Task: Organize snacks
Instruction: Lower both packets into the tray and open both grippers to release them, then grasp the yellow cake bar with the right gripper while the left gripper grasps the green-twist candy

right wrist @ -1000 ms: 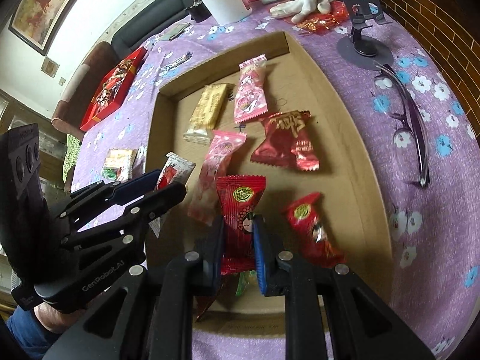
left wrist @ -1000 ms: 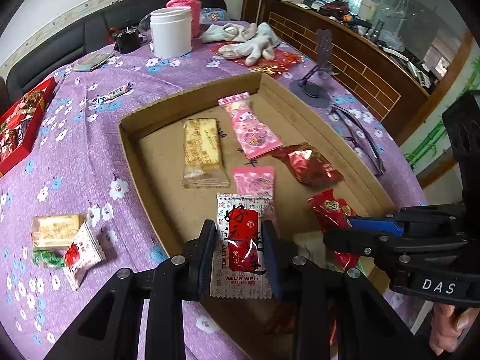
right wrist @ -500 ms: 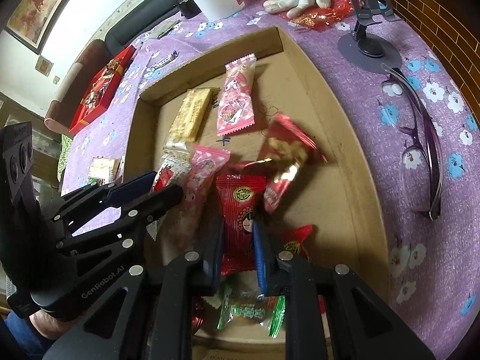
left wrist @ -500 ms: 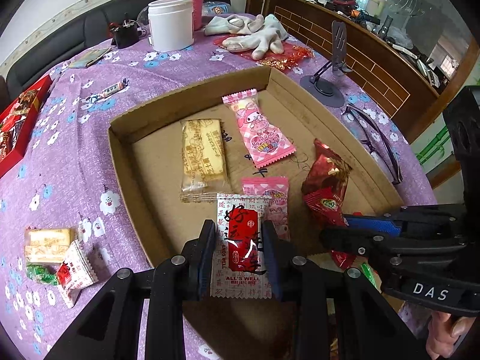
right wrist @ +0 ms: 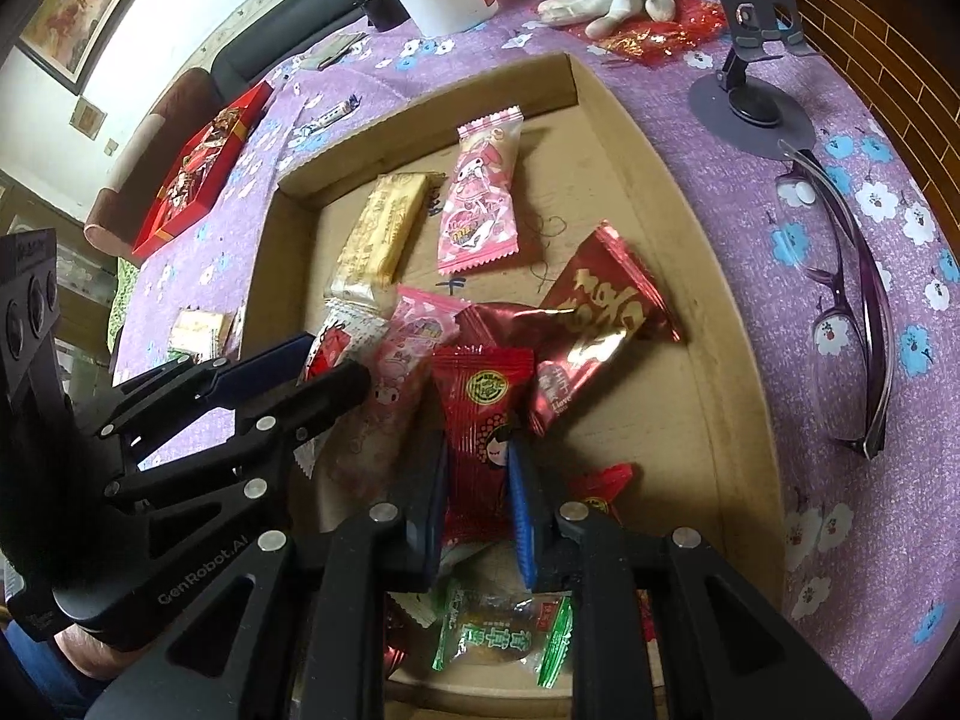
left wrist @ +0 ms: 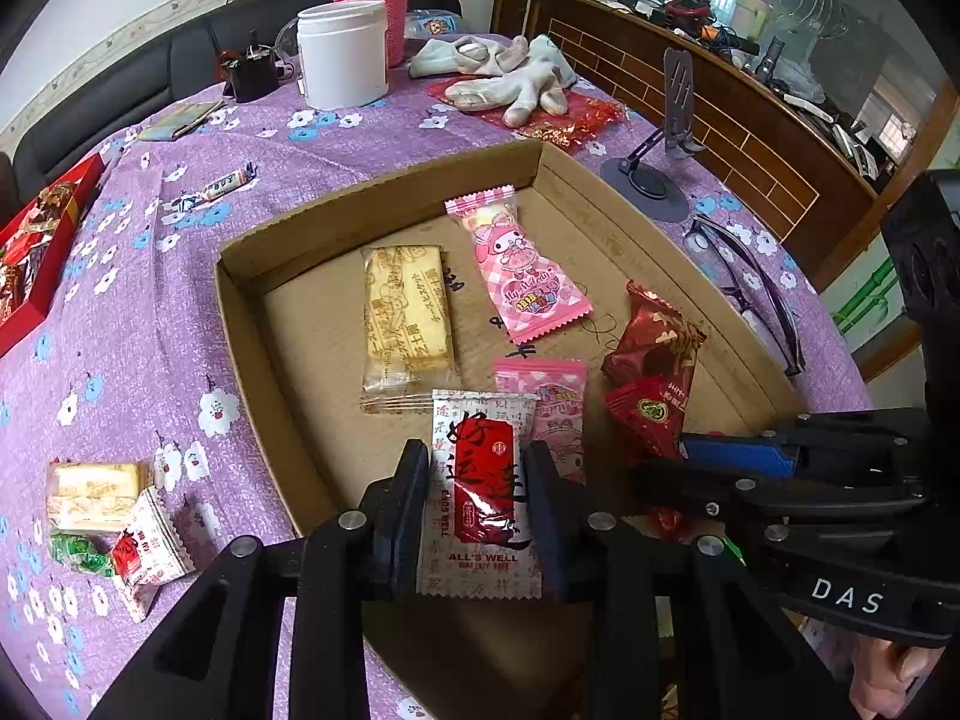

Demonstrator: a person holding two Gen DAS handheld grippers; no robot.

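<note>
Over the near end of the cardboard tray point(left wrist: 384, 204), left wrist view: left gripper point(left wrist: 480, 495) pinches a white-and-red snack packet point(left wrist: 483, 492) by its lower half, jaws easing apart though the pads look to be still on it. Packet judged light, crinkly, slippery film; best taken across the flat middle, not the seal. Yellow biscuit pack point(left wrist: 405, 315) and pink candy bag point(left wrist: 519, 267) lie beyond, apart. Loose snacks point(left wrist: 102, 516) wait on the purple cloth point(left wrist: 150, 348). Right wrist view: right gripper point(right wrist: 477, 480) clamps a red packet point(right wrist: 480, 420), soft and light, above a crowded pile; a glossy red foil bag point(right wrist: 600, 312) and green-wrapped sweet point(right wrist: 501, 636) crowd any set-down spot. Glasses point(right wrist: 852, 312) lie outside the tray wall.
</note>
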